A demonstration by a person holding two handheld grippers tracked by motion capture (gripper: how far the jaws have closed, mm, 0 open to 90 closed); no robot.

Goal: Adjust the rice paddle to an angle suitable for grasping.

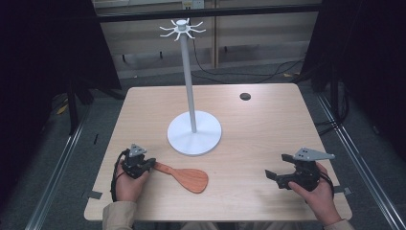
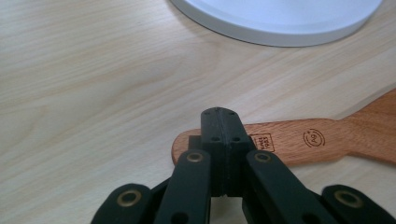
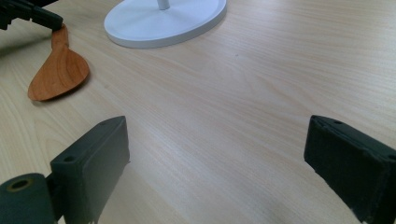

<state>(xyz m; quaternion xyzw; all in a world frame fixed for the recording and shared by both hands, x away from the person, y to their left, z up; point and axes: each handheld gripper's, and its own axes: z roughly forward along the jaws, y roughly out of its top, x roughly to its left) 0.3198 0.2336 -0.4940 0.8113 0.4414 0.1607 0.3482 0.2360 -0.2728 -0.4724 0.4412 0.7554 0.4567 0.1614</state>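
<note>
Our left gripper (image 1: 145, 166) has its jaws pressed together at the handle end of the wooden spatula (image 1: 184, 176); in the left gripper view we can't tell whether they pinch the handle or just sit over it. The spatula lies flat on the table (image 1: 268, 129), blade pointing right, just in front of the white stand's base (image 1: 195, 132). Our right gripper (image 1: 278, 168) is spread wide, holding nothing, well apart at the right edge.
</note>
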